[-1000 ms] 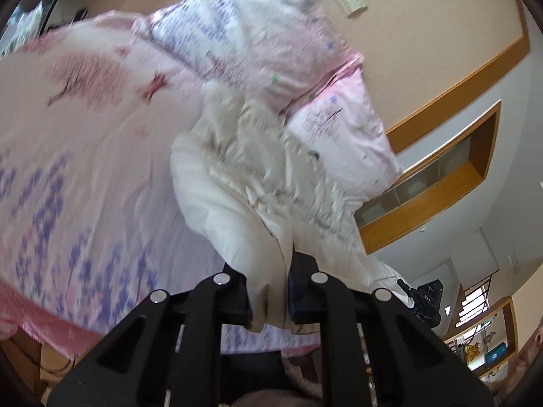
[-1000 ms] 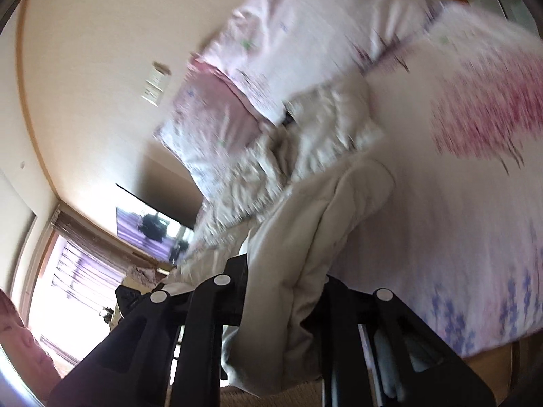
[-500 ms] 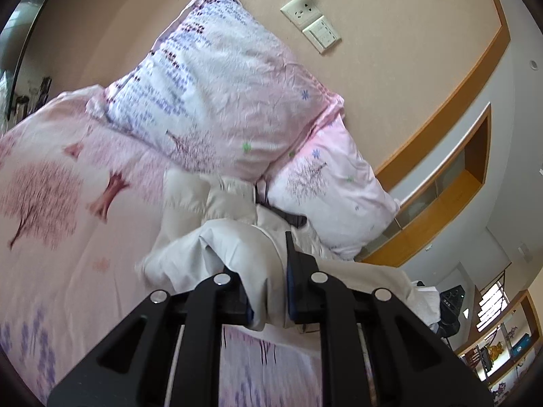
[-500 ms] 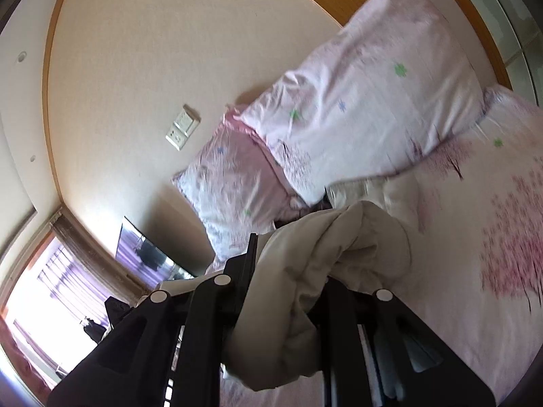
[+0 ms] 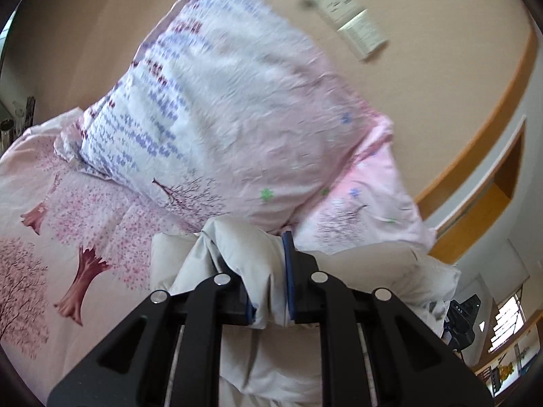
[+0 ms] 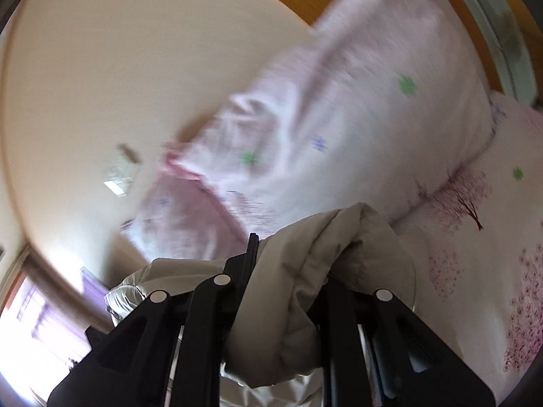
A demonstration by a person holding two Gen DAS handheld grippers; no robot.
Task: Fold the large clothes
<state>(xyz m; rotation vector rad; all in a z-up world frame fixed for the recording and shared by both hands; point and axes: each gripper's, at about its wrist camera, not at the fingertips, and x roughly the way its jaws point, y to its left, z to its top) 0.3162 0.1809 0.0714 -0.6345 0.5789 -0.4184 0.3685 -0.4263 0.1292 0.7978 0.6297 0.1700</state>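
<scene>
A cream padded jacket lies bunched on the bed just in front of the pillows. My left gripper is shut on a thick fold of it, and the fabric bulges out between the fingers. My right gripper is shut on another thick fold of the same jacket, which drapes over and hides the right finger. Both held parts are up near the pillows. The rest of the jacket below the grippers is mostly hidden.
Two pink floral pillows lean against the beige wall. The pink tree-print bedspread spreads to the left, and it also shows in the right wrist view. Wall switches sit above the pillows. A wooden shelf niche is at right.
Both grippers have carried their jacket folds forward across the bed toward the pillows. The pillows now fill the views and the jacket is folded over onto itself.
</scene>
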